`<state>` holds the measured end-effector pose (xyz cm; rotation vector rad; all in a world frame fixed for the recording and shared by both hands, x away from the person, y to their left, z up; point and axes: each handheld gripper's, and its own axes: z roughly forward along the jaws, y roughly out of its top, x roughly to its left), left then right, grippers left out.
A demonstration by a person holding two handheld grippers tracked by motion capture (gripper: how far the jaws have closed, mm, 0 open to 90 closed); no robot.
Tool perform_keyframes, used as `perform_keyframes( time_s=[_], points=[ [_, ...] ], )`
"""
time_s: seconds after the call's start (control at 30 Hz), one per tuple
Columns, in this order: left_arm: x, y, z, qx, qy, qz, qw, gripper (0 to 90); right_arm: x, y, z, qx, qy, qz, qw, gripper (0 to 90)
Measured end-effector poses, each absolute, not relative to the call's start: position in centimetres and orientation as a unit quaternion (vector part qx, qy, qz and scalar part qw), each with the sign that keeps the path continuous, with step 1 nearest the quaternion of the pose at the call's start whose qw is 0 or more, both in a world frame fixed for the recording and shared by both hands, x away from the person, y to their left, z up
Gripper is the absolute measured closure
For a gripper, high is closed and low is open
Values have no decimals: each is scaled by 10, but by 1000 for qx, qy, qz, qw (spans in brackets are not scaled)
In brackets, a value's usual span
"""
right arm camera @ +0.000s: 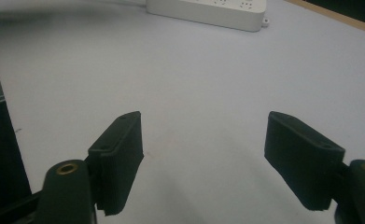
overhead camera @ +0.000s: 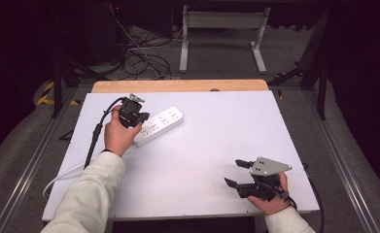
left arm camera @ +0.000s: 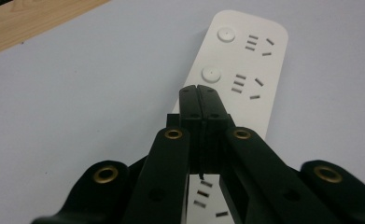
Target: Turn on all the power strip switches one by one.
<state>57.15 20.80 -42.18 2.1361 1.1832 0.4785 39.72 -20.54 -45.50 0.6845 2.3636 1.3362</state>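
Observation:
A white power strip (overhead camera: pixel 159 124) lies at an angle on the white tabletop (overhead camera: pixel 216 141), left of the middle. A hand holds my left gripper (overhead camera: pixel 135 115) over the strip's near end. In the left gripper view its jaws are pressed together with nothing between them, and the left gripper (left arm camera: pixel 200 89) has its tips over the power strip (left arm camera: pixel 250 65), just below a round button (left arm camera: pixel 211 73). Whether the tips touch the strip I cannot tell. My right gripper (overhead camera: pixel 232 172) rests near the front right edge, open and empty. The right gripper (right arm camera: pixel 203 140) faces bare tabletop, with the power strip (right arm camera: pixel 208 10) far ahead.
A wooden strip (overhead camera: pixel 178 86) borders the table's far edge. The power strip's white cord (overhead camera: pixel 61 175) runs off the front left. A black cable (overhead camera: pixel 94 141) trails from the left gripper. Beyond the table are floor cables (overhead camera: pixel 139 58) and a white frame (overhead camera: pixel 221 22).

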Motion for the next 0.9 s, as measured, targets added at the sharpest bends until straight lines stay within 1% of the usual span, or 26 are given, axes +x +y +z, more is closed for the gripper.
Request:
perform_keyframes(
  time_s=[0.2,0.57,0.9],
  points=[
    [578,200,-426,812,455,177,319,900,397,-206,-455,240,832,471,168,290],
    [587,201,-438,807,478,163,305,900,397,-205,-455,238,833,471,167,290],
    [588,199,-443,812,482,161,287,900,397,-205,-455,238,833,471,167,289]
  ],
)
